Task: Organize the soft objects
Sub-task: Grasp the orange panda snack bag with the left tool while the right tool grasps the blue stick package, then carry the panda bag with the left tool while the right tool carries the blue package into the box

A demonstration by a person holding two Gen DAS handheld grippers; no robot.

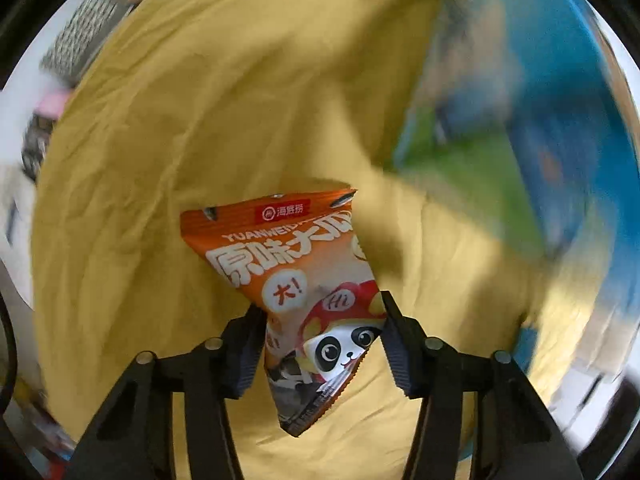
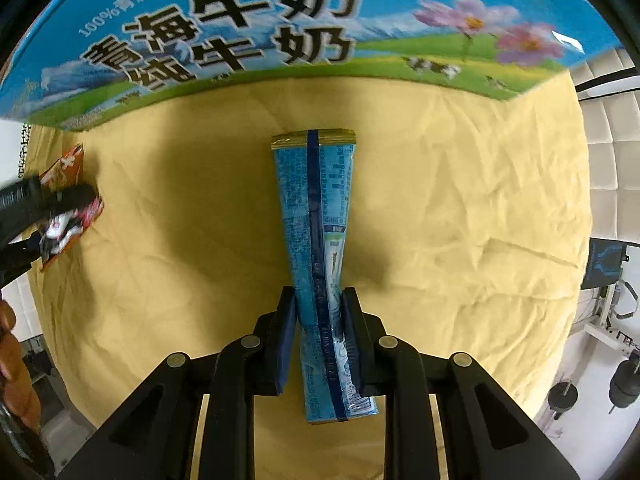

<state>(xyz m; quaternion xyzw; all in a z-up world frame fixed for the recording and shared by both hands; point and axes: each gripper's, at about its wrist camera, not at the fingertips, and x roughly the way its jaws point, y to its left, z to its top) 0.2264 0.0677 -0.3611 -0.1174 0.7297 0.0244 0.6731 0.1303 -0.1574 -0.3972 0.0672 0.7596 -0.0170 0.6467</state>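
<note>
My left gripper (image 1: 320,320) is shut on an orange snack packet (image 1: 296,272) with a panda print, held above the yellow cloth (image 1: 200,100). The same packet (image 2: 68,196) and left gripper (image 2: 48,200) show at the far left of the right wrist view. My right gripper (image 2: 318,312) is shut on a long blue pouch (image 2: 316,216) with a gold top seam, squeezing it at the waist. The pouch points toward the blue milk carton box (image 2: 248,20).
The yellow cloth (image 2: 460,200) covers the table. The blue and green milk box (image 1: 540,140) shows blurred at the right of the left wrist view. Room furniture and black equipment (image 2: 608,360) lie beyond the table's right edge.
</note>
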